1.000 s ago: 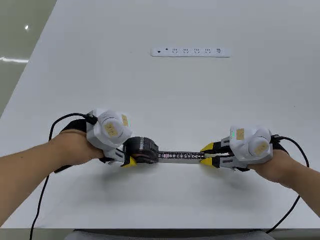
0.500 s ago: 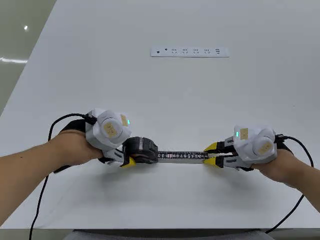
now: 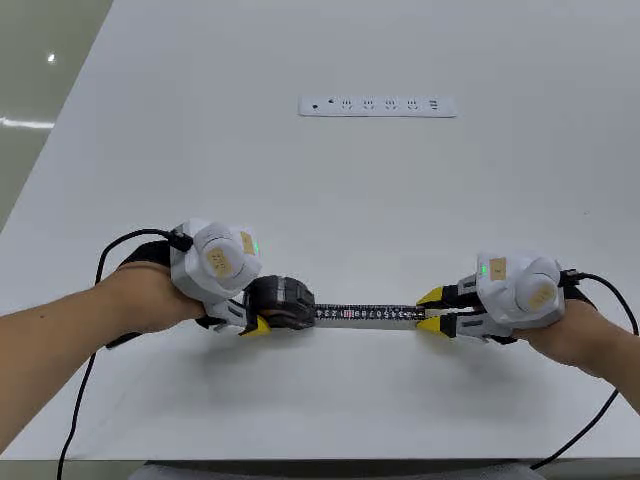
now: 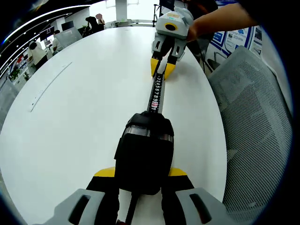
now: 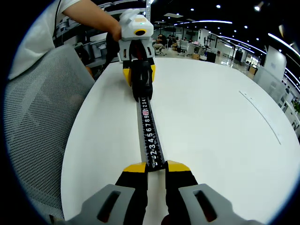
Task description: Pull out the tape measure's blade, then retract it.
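Observation:
A black tape measure case (image 3: 281, 301) rests on the white table (image 3: 330, 190), with my left gripper (image 3: 256, 318) shut on it. In the left gripper view the case (image 4: 144, 157) sits between the yellow-tipped fingers (image 4: 104, 172). Its numbered blade (image 3: 367, 313) runs out to the right, low over the table. My right gripper (image 3: 430, 310) is shut on the blade's end. In the right gripper view the blade (image 5: 148, 138) leads from the gripper (image 5: 155, 166) away to the case (image 5: 142, 78).
A white power strip (image 3: 377, 106) lies flat near the table's far middle. Black cables (image 3: 84, 380) trail from both grippers toward the front edge. A grey mesh chair (image 5: 37, 117) stands close behind the near edge.
My right gripper has moved to the right with the blade's end, so more of the blade is out. The left gripper and the case have stayed in place.

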`<state>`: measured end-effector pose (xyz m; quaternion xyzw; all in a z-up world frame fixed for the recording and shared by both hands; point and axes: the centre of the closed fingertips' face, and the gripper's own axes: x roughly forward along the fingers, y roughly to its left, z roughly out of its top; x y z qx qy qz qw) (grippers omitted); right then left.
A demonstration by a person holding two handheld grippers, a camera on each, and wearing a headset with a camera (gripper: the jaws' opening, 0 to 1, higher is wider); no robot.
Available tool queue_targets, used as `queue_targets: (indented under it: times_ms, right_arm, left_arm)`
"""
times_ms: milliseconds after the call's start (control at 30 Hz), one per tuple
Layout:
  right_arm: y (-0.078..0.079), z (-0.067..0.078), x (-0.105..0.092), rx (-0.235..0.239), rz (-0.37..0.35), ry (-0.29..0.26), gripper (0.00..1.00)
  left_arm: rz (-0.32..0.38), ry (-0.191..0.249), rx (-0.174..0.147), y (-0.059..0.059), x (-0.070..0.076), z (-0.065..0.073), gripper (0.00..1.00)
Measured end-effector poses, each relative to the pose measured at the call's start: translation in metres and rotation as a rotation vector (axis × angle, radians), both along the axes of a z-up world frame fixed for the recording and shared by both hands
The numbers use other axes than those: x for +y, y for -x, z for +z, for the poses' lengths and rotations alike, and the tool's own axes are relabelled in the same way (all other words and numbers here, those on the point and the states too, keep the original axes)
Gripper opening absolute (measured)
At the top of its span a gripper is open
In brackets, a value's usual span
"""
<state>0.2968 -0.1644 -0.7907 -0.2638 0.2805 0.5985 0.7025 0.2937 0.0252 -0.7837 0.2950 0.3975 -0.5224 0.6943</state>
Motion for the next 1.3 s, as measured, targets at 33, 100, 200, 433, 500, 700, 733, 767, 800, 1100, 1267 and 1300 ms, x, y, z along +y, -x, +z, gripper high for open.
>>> queue_targets:
  times_ms: [33,100,200,433,500,700,733,767,800,1100,1267,1300]
  right_arm:
    - [0.000,0.000,-0.001,0.000,-0.001,0.001,0.09]
    - [0.000,0.000,-0.003,0.001,-0.002,0.002,0.09]
    - [0.000,0.000,-0.005,0.000,-0.001,0.003,0.09]
    - [0.000,0.001,-0.012,0.002,-0.004,0.012,0.09]
    - [-0.001,0.000,-0.015,0.002,-0.008,0.012,0.09]
    - [0.000,0.000,-0.021,0.006,-0.008,0.018,0.09]
    - [0.000,0.001,-0.022,0.006,-0.010,0.018,0.09]
    - [0.000,0.002,-0.022,0.006,-0.010,0.018,0.09]
    - [0.000,0.002,-0.022,0.006,-0.011,0.019,0.09]
    - [0.000,0.001,-0.032,0.008,-0.013,0.031,0.09]
    - [0.000,0.001,-0.038,0.010,-0.015,0.039,0.09]
    - [0.000,0.001,-0.039,0.010,-0.016,0.040,0.09]
  left_arm:
    - [0.000,0.000,0.000,0.000,0.000,0.000,0.32]
    - [0.000,0.000,0.000,0.000,0.000,0.000,0.32]
    - [0.000,-0.001,0.000,0.000,0.000,0.000,0.32]
    - [0.002,-0.001,0.001,0.000,0.000,0.000,0.32]
    - [0.003,0.000,0.002,0.000,0.000,0.000,0.32]
    - [0.001,-0.001,0.001,0.000,0.000,0.000,0.32]
    - [0.002,-0.001,0.002,0.000,0.000,0.000,0.32]
    - [0.003,-0.001,0.002,0.000,0.000,0.000,0.32]
    - [0.003,-0.001,0.002,0.000,0.000,0.000,0.32]
    - [0.002,-0.002,0.001,0.000,0.000,0.000,0.32]
    - [0.002,-0.003,0.002,0.000,0.000,0.000,0.32]
    - [0.001,-0.004,0.002,0.000,0.000,0.000,0.32]
